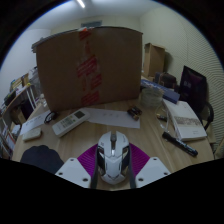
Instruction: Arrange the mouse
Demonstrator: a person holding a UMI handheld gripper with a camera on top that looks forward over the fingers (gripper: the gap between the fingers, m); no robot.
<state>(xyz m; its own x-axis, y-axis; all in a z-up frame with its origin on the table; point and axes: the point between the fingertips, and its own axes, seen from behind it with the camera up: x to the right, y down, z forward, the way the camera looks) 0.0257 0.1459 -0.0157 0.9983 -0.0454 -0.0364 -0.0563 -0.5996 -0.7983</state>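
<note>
A white and grey computer mouse (113, 153) sits between my two fingers, nose pointing away from me. The purple pads (88, 158) press against its left and right sides, so my gripper (113, 165) is shut on the mouse. It hangs over the near part of the wooden table (150, 135). A flat pale grey mat (115, 117) lies on the table just beyond the mouse.
A large cardboard box (85, 65) stands at the back of the table. A white remote-like device (70, 122) lies left of the mat. A black marker (180, 145) and an open book (185, 120) lie to the right. A dark object (40, 156) lies near left.
</note>
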